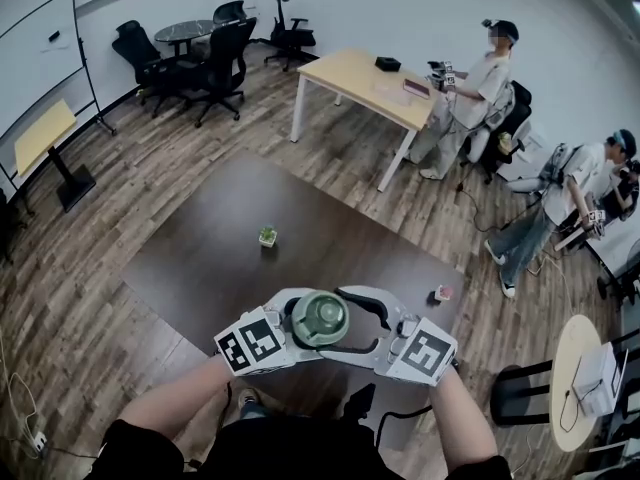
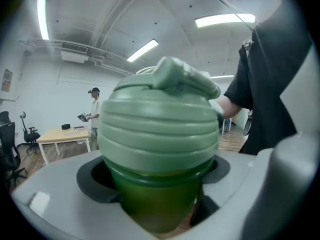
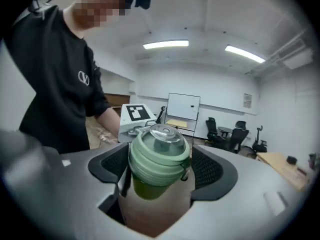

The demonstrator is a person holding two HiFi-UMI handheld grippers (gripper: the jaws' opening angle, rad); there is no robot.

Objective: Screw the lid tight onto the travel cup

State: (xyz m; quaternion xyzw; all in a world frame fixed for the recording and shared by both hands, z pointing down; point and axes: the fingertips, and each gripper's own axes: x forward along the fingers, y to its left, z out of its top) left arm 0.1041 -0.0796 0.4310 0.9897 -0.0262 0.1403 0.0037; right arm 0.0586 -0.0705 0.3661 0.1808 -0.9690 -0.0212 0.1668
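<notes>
Green travel cup (image 2: 155,204) held in the air between two hand-held grippers, close in front of the person's body and above the near edge of a dark brown table (image 1: 220,258). The cup stands roughly upright, its top turned towards the head camera. Its pale green ribbed lid (image 3: 159,156) sits on the mouth of the darker, translucent body, and a clear domed cap (image 3: 164,134) crowns the lid. Whether the thread is fully home cannot be told.

Left gripper (image 2: 160,184): jaws fairly wide, clamped on the cup's body just below the lid, with a dark pad (image 2: 97,184) pressing at either side. Right gripper (image 3: 159,166): jaws about as wide, closed around the lid, whose ribbed sides lie against the mesh-textured pads (image 3: 205,169). The two tools approach the cup from opposite sides. One marker cube (image 1: 250,341) rides on the left tool, another marker cube (image 1: 428,353) on the right.

On the table, well apart from the cup: a small green object (image 1: 267,236) near the centre and a small pink object (image 1: 441,293) at the right edge.

Background: a light wooden table (image 1: 365,78), black office chairs (image 1: 215,53), a whiteboard (image 1: 40,53), one standing person (image 1: 470,98) beside the wooden table and another person (image 1: 575,193) further right.
</notes>
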